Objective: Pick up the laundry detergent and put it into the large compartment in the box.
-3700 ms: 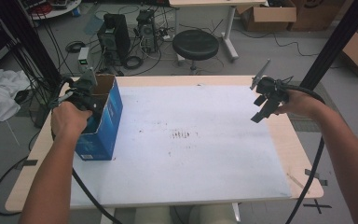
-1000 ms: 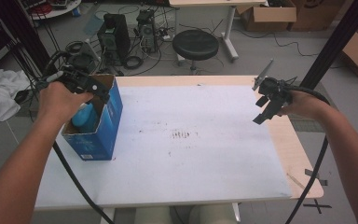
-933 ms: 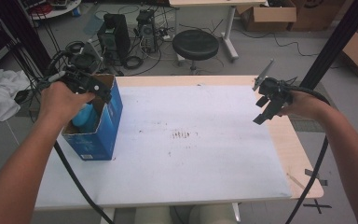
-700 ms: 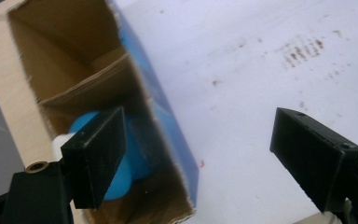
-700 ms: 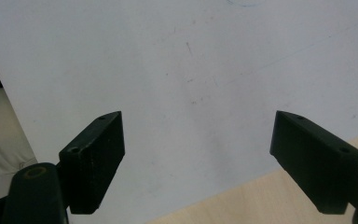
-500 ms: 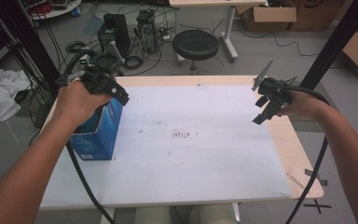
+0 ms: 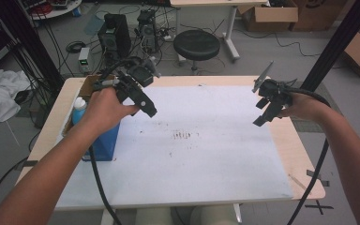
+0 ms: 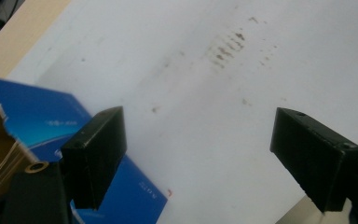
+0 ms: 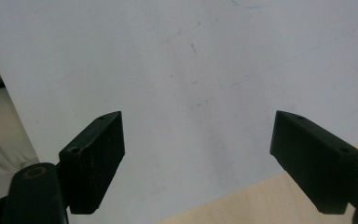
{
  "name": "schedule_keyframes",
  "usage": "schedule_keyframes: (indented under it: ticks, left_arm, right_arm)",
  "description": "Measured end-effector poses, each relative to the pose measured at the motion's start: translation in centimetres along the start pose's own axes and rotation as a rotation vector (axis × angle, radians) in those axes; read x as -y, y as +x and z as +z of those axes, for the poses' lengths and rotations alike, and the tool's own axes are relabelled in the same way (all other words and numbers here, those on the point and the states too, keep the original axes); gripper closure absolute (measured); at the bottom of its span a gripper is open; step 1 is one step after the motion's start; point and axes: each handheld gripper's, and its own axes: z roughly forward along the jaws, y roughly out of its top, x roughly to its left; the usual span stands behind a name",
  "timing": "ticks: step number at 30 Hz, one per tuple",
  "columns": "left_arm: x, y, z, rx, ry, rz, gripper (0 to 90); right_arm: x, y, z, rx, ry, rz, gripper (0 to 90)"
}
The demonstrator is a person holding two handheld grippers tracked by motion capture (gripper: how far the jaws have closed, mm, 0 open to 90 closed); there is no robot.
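Your left gripper (image 7: 143, 96) hangs released, jaws wide, just beside the blue box (image 7: 104, 140) at the bench's (image 7: 206, 187) left edge. Your right gripper (image 7: 265, 110) is likewise released and empty near the right edge.

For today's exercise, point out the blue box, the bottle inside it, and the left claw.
blue box (image 7: 104, 140): high view, its blue front wall.
bottle (image 7: 78, 108): high view, its white cap and blue shoulder.
left claw (image 8: 198, 161): left gripper view, midway between its open jaws.

L tool (image 7: 146, 104) now out of blue box (image 7: 104, 140), up over white sheet (image 7: 192, 154), jaws wide.
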Motion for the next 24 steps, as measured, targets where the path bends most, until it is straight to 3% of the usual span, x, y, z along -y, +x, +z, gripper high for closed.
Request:
schedule_keyframes:
  ticks: [3, 4, 7, 8, 13, 24]
  left_arm:
    - [-0.7, -1.5, 0.8, 0.022, 0.014, 0.086, 19.3]
    - [-0.7, -1.5, 0.8, 0.022, 0.014, 0.086, 19.2]
    - [-1.4, -2.7, 1.3, 0.042, 0.022, 0.161, 19.2]
    - [-1.4, -2.7, 1.3, 0.042, 0.022, 0.161, 19.3]
    - [-2.4, -4.1, 2.3, 0.069, 0.034, 0.248, 19.3]
    - [-3.8, -5.4, 3.8, 0.097, 0.050, 0.337, 19.6]
  right_arm:
    - [-0.2, 0.0, 0.1, 0.000, -0.003, -0.004, 17.4]
    - [-0.2, 0.0, 0.1, 0.000, -0.003, -0.004, 17.4]
    - [-0.3, 0.1, 0.2, -0.001, -0.003, -0.006, 17.4]
    - [-0.3, 0.1, 0.2, -0.001, -0.003, -0.006, 17.4]
    - [-0.5, 0.2, 0.3, -0.002, -0.001, -0.008, 17.4]
    - [-1.1, 0.2, 0.2, -0.004, -0.002, -0.020, 17.4]
